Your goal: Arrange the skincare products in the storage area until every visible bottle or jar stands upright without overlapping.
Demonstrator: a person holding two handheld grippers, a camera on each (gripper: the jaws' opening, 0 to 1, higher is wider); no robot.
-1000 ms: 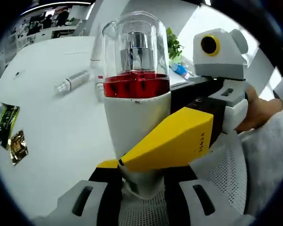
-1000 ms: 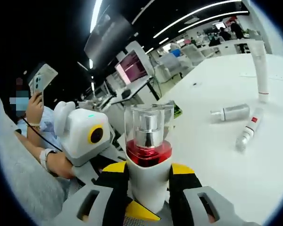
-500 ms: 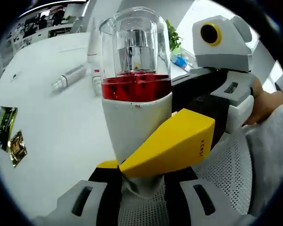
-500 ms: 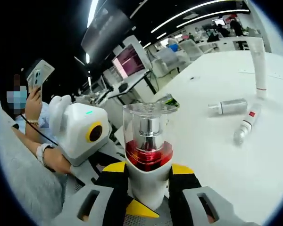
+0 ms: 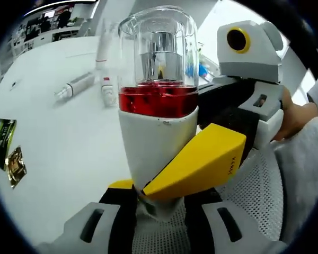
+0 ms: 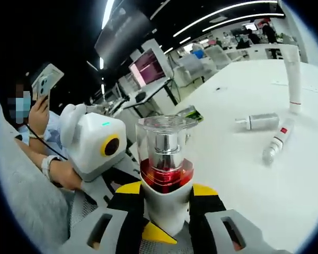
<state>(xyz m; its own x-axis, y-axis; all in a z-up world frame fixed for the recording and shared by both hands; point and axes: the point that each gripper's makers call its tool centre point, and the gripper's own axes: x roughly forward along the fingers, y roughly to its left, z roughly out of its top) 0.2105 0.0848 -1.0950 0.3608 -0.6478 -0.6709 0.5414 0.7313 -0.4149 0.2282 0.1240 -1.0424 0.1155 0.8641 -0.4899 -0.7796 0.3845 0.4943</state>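
Nearest, both claws clamp the same pump bottle [image 5: 158,106], white below, red-banded, under a clear cap. In the right gripper view the right gripper [image 6: 164,211] pinches the bottle's white base [image 6: 165,203] between its yellow-tipped jaws. In the left gripper view the left gripper [image 5: 159,211] closes on the foot, with the right gripper's yellow jaw [image 5: 199,166] crossing from the right.

Beyond the bottle, on the white table [image 6: 254,185], a slim tube [image 6: 275,143] and a small silver bottle [image 6: 257,121] lie flat. Farther off, a tall white tube [image 6: 292,79] stands upright. Two sachets [image 5: 8,153] lie left of the left claw.
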